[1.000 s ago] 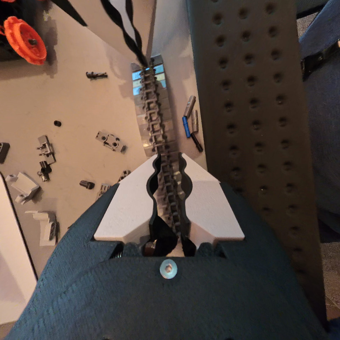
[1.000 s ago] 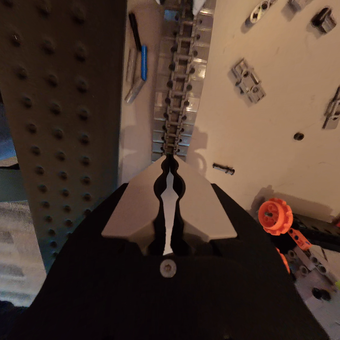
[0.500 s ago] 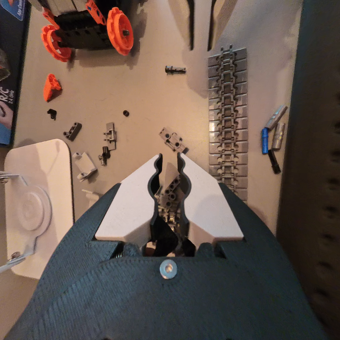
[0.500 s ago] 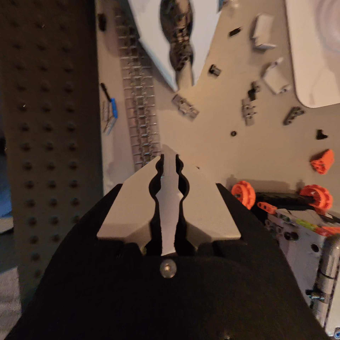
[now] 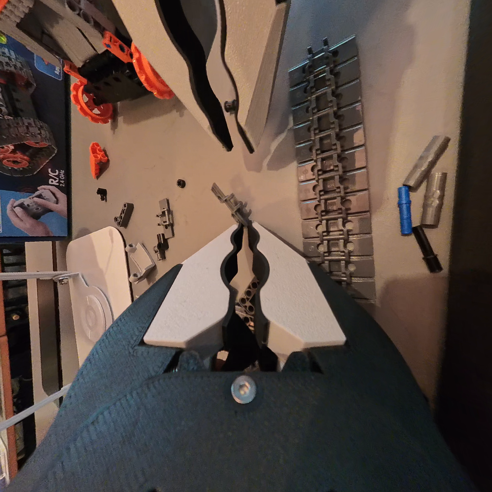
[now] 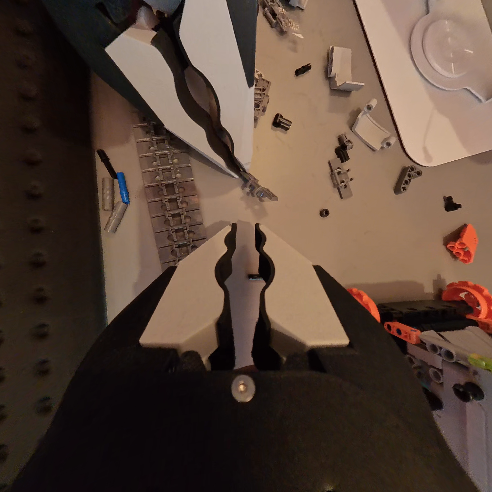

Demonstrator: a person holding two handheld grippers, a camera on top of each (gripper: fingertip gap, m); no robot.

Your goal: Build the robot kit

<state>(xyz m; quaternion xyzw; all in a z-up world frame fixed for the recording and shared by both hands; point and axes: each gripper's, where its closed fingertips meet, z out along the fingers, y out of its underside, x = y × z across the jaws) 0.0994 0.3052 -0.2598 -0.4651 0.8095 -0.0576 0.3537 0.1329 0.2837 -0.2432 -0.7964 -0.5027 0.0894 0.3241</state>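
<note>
Left gripper [image 5: 246, 226]: jaws are brought together on a short grey plastic track-link piece [image 5: 234, 210]. The piece is pinched at one end only, and the rest juts past the tips toward 11 o'clock in the left wrist view. In the right wrist view the same piece [image 6: 258, 190] is seen at the left gripper's tips, at 12 o'clock from the right gripper. A faint shadow lies just under it; whether it is clear of the beige tabletop [image 5: 159, 165] cannot be told.

Right gripper [image 6: 243, 226]: jaws are held apart and nothing is held. Only tabletop and a small dark pin [image 6: 254, 278] lying on it are seen through the gap. Its tips are near the held piece, not touching it.

Long grey assembled track strip [image 5: 330, 165]: laid flat at 2 o'clock from the left gripper, apart from both grippers.

Blue plastic pin [image 5: 404, 210], two grey metal-coloured sleeves [image 5: 432, 202] and a black pin [image 5: 426, 250] are noted just beyond the strip at 3 o'clock.

Partly built vehicle with orange toothed wheels [image 5: 149, 77]: at 11 o'clock, untouched. No track is seen on the wheels in view.

Loose orange block [image 5: 98, 157] and small grey and black parts are scattered at 9 to 10 o'clock, beside a white rounded board [image 5: 98, 266].
</note>
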